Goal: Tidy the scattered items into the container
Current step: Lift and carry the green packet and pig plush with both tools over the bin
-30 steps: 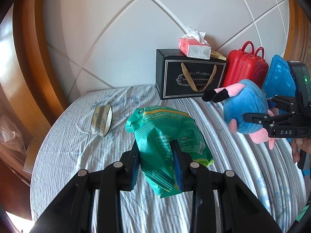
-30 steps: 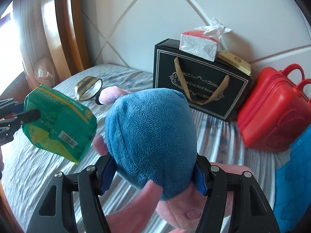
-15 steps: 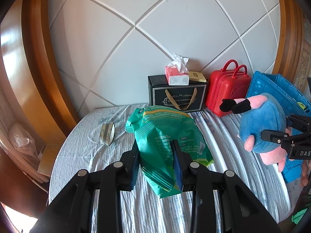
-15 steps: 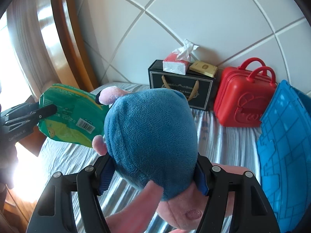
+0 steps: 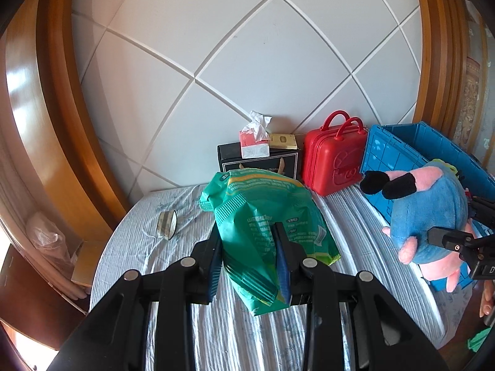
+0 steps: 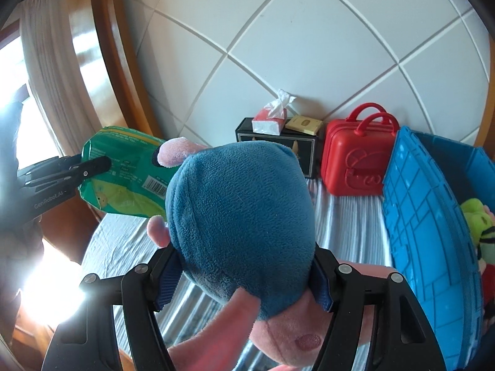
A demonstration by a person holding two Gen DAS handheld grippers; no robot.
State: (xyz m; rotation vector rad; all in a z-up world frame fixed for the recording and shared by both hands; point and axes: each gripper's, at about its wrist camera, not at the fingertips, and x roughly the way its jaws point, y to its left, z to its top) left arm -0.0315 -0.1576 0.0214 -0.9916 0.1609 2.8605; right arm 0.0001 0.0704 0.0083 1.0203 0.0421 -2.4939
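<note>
My left gripper [image 5: 249, 255] is shut on a green snack bag [image 5: 263, 216] and holds it in the air above the striped bed. The bag also shows at the left of the right wrist view [image 6: 123, 173]. My right gripper [image 6: 243, 276] is shut on a blue and pink plush toy [image 6: 241, 213], held up next to the blue crate [image 6: 423, 241]. In the left wrist view the plush [image 5: 430, 213] hangs in front of the crate [image 5: 399, 160] at the right. A green plush [image 6: 476, 216] lies inside the crate.
A red mini suitcase [image 5: 332, 162] and a black gift box [image 5: 229, 157] topped with a tissue pack [image 5: 253, 142] stand against the white padded headboard. A roll of tape [image 5: 167, 224] lies on the bed at the left. A wooden frame curves around the left side.
Both grippers have pulled back and risen with their loads. The crate's inside has come into view, and the plush now sits closer to the crate.
</note>
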